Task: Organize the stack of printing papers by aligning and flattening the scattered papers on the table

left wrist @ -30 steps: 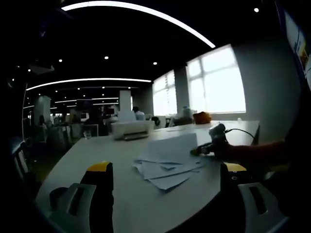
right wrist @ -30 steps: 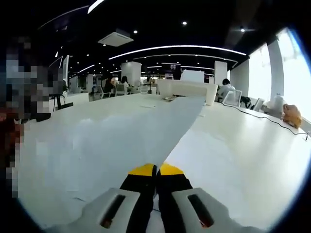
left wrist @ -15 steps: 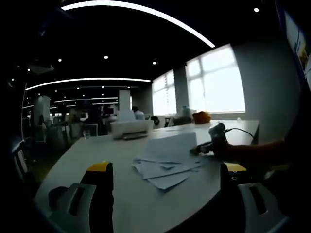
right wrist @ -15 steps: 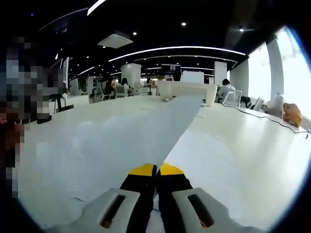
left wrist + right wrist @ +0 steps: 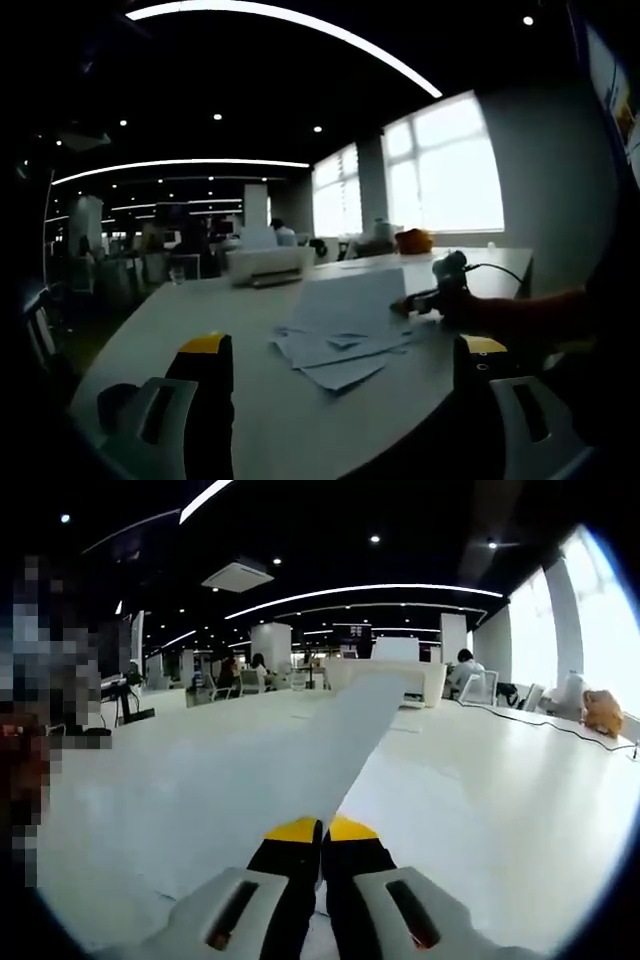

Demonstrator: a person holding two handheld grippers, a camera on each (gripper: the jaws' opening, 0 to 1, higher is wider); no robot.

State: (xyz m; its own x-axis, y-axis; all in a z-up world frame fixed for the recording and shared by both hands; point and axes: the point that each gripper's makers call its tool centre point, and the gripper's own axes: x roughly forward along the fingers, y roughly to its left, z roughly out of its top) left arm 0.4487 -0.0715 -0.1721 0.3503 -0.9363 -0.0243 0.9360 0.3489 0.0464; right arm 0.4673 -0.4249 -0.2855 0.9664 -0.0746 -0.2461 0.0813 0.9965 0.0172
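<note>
Two grippers work over a loose pile of printing papers [image 5: 340,345] on a long white table [image 5: 200,330]. The pile lies fanned out, corners jutting at different angles, well in from the table's near edge and closer to its window side. In the left gripper view, the left gripper [image 5: 340,400] hangs back near the near edge with its yellow-tipped jaws spread wide and nothing between them. At the pile's window-side edge the right gripper [image 5: 437,290], held on a dark-sleeved arm, has the top sheet [image 5: 350,300] raised at a slant. In the right gripper view, its jaws are pressed together on that sheet's near edge and the paper [image 5: 300,760] stretches away toward a white printer [image 5: 385,675] at the far end.

To do this step well, I judge the lifted sheet should come down squarely over the others, its edges matched to the pile's, with the pinch kept light so the paper does not crease. The free left gripper could steady the pile from the opposite side, then press it flat.

How many sheets the pile holds is hard to make out. The lower sheets' far edges hide behind the raised one, and the dim room blurs the far end of the table.
</note>
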